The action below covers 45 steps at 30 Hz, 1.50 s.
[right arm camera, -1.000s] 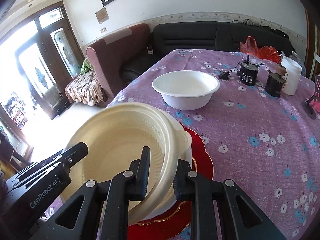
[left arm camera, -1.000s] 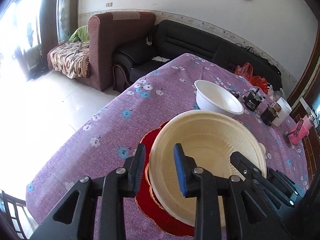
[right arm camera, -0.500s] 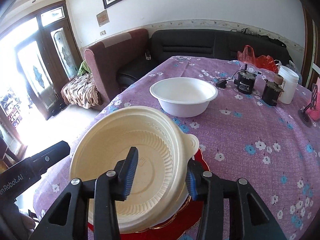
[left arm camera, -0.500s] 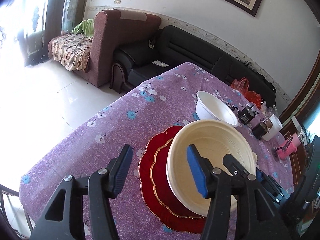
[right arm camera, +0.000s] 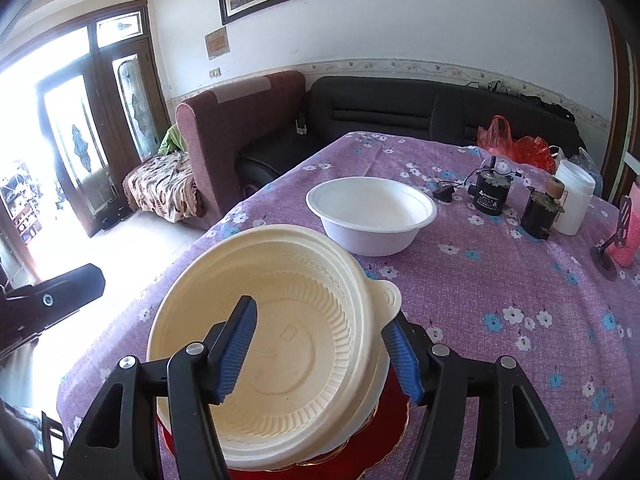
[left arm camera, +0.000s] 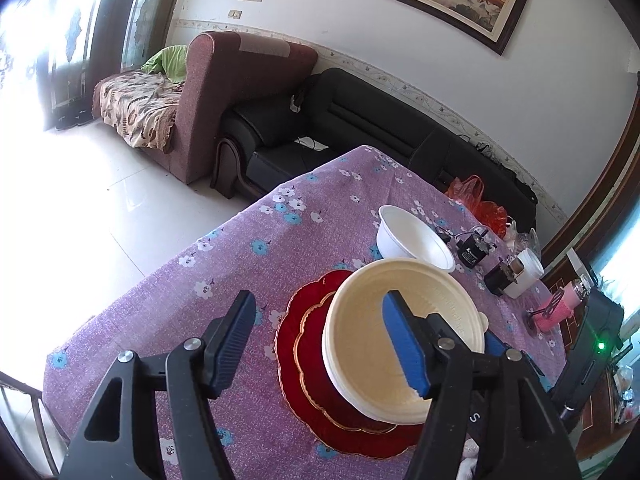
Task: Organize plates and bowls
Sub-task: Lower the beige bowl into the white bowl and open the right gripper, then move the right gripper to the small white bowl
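Both hand-held grippers [left arm camera: 320, 340] [right arm camera: 320, 354] opening, unclenched; red plates [left arm camera: 304, 356] half hidden under cream bowl [right arm camera: 280, 344].

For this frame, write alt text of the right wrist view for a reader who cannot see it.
A cream bowl sits stacked on red plates on a purple flowered tablecloth, with the right claw opening around its near rim, pads off it. A white bowl stands farther back; sofas and a bright doorway lie beyond.

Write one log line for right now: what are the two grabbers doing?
left gripper: opening, empty | right gripper: opening, letting go | cream bowl: on red plates
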### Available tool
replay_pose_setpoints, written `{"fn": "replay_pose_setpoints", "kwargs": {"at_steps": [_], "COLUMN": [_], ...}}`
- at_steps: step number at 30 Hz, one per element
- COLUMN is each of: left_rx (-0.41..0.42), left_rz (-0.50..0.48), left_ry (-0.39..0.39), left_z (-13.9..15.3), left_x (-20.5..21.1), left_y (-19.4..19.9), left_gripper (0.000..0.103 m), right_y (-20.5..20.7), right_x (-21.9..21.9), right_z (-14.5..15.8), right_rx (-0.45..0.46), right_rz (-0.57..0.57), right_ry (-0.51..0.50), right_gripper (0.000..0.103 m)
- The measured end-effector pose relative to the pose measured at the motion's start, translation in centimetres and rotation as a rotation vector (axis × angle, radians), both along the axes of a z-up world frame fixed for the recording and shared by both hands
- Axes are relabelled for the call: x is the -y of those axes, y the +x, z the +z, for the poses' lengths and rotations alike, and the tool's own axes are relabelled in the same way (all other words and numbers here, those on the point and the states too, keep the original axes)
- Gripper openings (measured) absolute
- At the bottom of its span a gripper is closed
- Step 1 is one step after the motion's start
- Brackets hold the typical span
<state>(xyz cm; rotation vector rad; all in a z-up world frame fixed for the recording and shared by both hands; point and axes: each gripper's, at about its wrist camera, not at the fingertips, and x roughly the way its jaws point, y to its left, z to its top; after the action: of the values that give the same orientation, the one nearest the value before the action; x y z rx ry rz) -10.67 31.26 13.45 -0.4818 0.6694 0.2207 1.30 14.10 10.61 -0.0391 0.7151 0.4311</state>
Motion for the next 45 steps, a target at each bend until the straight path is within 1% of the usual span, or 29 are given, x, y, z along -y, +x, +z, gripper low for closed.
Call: {"fn": "replay_pose_setpoints", "kwargs": {"at_steps": [1,2,3,4,7,9,11,13,15,18,19,23,24,27,29,30,31,32,33,34,36,38,41,43,44,45], "left_rx": [0.003,0.005,0.007,0.008,0.01,0.009,0.016,0.028,0.053,0.075,0.07,0.022,0.008,-0.025,-0.041,-0.04,-0.038,-0.032,-0.017,0.0,0.031,0.05,0.068,0.076,0.077,0.076], "left_rz": [-0.003,-0.006,-0.009,-0.012,-0.016,-0.014,-0.009,0.012,0.017,0.006,0.001,-0.052,-0.07,-0.113,-0.108,-0.098,-0.082,-0.065,-0.058,-0.058,-0.068,-0.11,-0.178,-0.215,-0.237,-0.254], "left_ry": [-0.001,-0.001,0.001,0.001,0.002,0.0,0.002,0.009,-0.007,-0.071,-0.089,-0.074,-0.09,-0.195,-0.259,-0.268,-0.248,-0.208,-0.174,-0.153,-0.108,-0.071,-0.03,0.018,0.057,0.092], "left_z": [0.0,0.1,0.1,0.1,0.1,0.1,0.5,0.9,1.3,1.4,1.3,1.1,1.0,0.4,0.0,0.1,0.6,1.3,2.2,3.4,6.0,8.8,12.4,14.4,15.2,15.7], "left_x": [0.0,0.0,0.0,0.0,0.0,-0.1,-0.4,-0.9,-1.2,-1.3,-1.1,0.8,1.2,1.3,0.7,0.4,0.2,0.1,0.1,0.0,0.1,0.7,1.7,2.6,3.2,3.7], "left_y": [-0.1,-0.1,-0.2,-0.2,-0.3,-0.3,-0.6,-1.1,-1.6,-1.9,-1.9,-1.3,-1.0,-0.4,-0.4,-0.8,-1.1,-1.6,-2.0,-2.5,-3.1,-2.8,-1.5,-0.4,0.3,0.9], "left_gripper": [0.066,0.066,0.066,0.066,0.066,0.066,0.066,0.066,0.066,0.07,0.07,0.072,0.074,0.075,0.075,0.075,0.075,0.075,0.075,0.075,0.077,0.081,0.082,0.087,0.092,0.093], "right_y": [0.0,-0.1,-0.2,-0.4,-1.3,-1.9,-2.4,-2.9,-3.2,-3.3,-3.4,-4.0,-4.2,-3.1,-0.7,0.5,1.2,1.7,1.9,2.0,2.1,2.2,2.5,2.6,2.5,2.6], "right_x": [-0.1,-0.4,-0.8,-1.2,-2.2,-2.3,-1.9,-0.9,0.2,1.7,2.2,3.7,4.0,5.4,7.0,8.1,9.3,10.4,11.4,12.0,13.2,14.6,18.0,20.2,21.0,21.8], "right_z": [0.1,0.1,0.2,0.3,0.7,1.1,1.8,2.5,2.8,3.0,3.0,2.5,2.3,2.2,3.3,4.1,4.9,5.7,6.5,7.1,8.4,9.8,12.7,15.3,16.5,17.5], "right_rx": [0.01,0.021,0.038,0.059,0.122,0.161,0.188,0.21,0.216,0.186,0.175,0.137,0.123,0.037,-0.058,-0.1,-0.118,-0.122,-0.119,-0.114,-0.084,-0.056,-0.007,0.043,0.065,0.079], "right_rz": [-0.003,-0.002,-0.003,-0.004,-0.004,-0.024,-0.037,-0.051,-0.07,-0.08,-0.082,-0.071,-0.064,-0.032,-0.011,-0.01,-0.016,-0.023,-0.025,-0.026,-0.041,-0.064,-0.134,-0.176,-0.192,-0.208], "right_ry": [-0.019,-0.04,-0.081,-0.117,-0.196,-0.213,-0.188,-0.141,-0.097,-0.037,-0.022,0.026,0.035,0.115,0.218,0.28,0.338,0.387,0.417,0.415,0.359,0.315,0.29,0.278,0.26,0.243], "right_gripper": [0.069,0.074,0.078,0.08,0.08,0.081,0.083,0.085,0.086,0.086,0.086,0.086,0.086,0.086,0.086,0.086,0.086,0.086,0.086,0.086,0.086,0.086,0.086,0.086,0.087,0.087]}}
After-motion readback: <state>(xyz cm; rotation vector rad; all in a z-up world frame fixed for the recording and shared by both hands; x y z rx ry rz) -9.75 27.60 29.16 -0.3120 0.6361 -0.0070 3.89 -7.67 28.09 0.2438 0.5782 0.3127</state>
